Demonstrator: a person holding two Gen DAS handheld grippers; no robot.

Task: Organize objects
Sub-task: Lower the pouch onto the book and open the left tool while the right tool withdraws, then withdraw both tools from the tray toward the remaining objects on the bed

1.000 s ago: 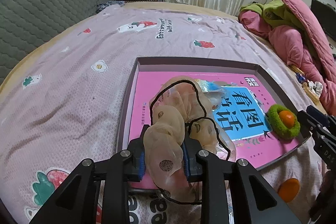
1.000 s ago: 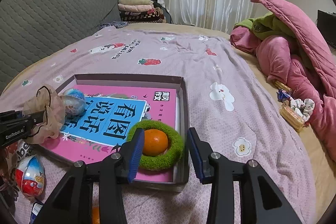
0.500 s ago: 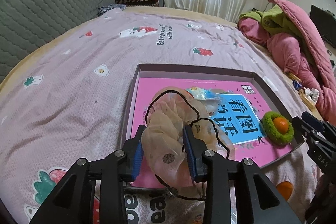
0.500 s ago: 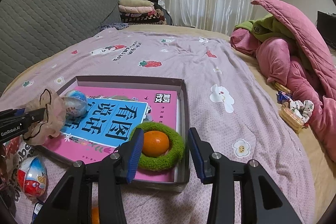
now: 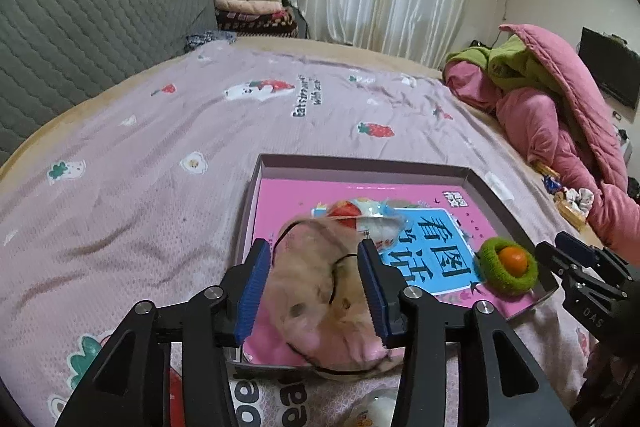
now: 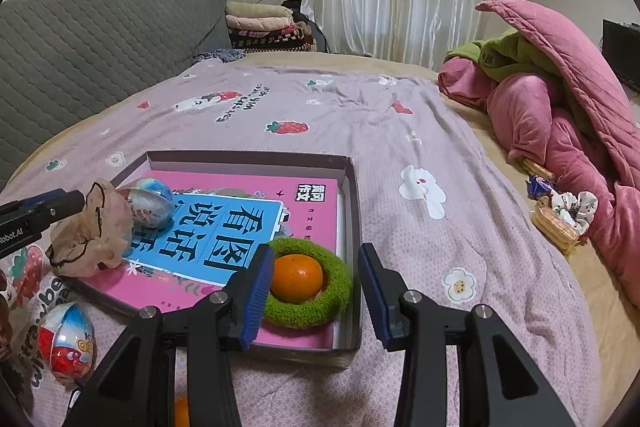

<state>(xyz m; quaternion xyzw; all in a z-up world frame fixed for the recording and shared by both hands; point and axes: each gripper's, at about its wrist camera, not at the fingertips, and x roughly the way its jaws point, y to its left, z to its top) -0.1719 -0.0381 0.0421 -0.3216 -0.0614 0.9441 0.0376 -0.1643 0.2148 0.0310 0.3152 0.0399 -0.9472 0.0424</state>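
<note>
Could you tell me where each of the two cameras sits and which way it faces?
Left wrist: sits on the left gripper, looking down along it at the tray's near-left corner; its jaws, just opened, straddle the beige scrunchie; the right gripper shows at right.
Right wrist: sits on the right gripper, open before the orange in the green ring; the left gripper shows at left.
Shared: tray, book, scrunchie, orange, bed.

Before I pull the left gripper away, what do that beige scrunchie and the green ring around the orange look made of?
Beige scrunchie: thin sheer fabric, matte, it seems; it crumples in folds, with a dark thread edging. Green ring: fuzzy plush or terry, matte; short nap all over, probably a hair tie.
</note>
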